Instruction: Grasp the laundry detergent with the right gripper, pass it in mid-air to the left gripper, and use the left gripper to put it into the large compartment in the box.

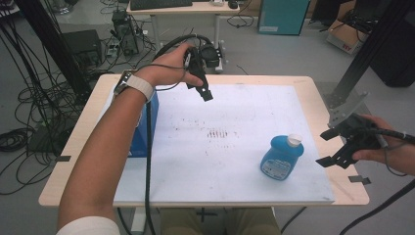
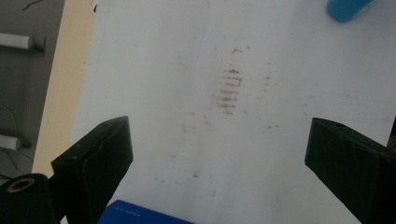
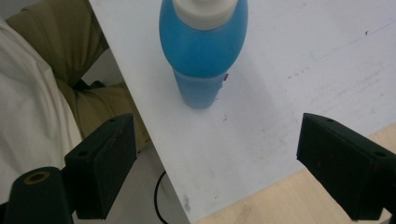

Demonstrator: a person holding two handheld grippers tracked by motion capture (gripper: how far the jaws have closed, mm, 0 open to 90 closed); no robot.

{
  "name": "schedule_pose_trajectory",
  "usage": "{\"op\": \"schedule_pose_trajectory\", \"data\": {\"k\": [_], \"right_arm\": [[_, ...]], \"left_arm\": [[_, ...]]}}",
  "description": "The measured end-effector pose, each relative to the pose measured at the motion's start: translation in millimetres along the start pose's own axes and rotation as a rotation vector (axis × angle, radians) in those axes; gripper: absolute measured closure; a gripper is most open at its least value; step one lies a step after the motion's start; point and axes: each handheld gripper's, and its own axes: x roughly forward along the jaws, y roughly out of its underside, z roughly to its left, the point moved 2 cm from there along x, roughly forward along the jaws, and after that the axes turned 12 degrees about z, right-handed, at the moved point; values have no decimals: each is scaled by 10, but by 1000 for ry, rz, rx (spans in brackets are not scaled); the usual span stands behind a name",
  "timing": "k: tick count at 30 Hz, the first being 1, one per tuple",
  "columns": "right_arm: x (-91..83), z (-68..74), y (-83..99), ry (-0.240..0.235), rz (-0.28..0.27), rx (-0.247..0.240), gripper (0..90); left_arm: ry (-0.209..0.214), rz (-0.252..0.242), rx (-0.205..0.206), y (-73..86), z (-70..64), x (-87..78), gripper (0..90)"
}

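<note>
Two grippers hang over my work table (image 1: 313,90), both with jaws spread wide and nothing between them. My left gripper (image 1: 203,90) is raised above the far left part of the white sheet (image 1: 235,112), its tips pointing down toward the middle, where a patch of brown smudges (image 1: 218,133) marks the surface. My left forearm crosses over a blue box (image 1: 152,117) at the sheet's left edge; a watch with a pale strap (image 1: 138,85) sits on the wrist. My right gripper (image 1: 337,147) is off the table's right edge, jaws facing a blue bottle with a white cap (image 1: 282,156). That bottle stands upright near the sheet's front right corner, near the gripper but apart from it.
</note>
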Motion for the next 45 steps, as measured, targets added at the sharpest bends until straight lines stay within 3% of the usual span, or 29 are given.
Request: {"op": "schedule_pose_trajectory", "data": {"k": [3, 6, 9, 26, 31, 45], "right_arm": [[13, -6, -3, 2, -3, -11, 104], [39, -5, 1, -26, -24, 39, 96], [74, 10, 1, -15, -44, 63, 51], [177, 72, 27, -25, -59, 78, 39], [206, 84, 38, 7, -73, 68, 39], [258, 127, 65, 12, -98, 85, 40]], "left_arm": [[3, 3, 1, 5, 0, 3, 82], [7, -1, -1, 12, 1, 16, 83], [5, -4, -4, 25, 3, 33, 83], [3, -8, -8, 48, 11, 42, 82], [5, -7, -7, 42, 13, 42, 80], [4, -9, -6, 28, 4, 49, 79]]}}
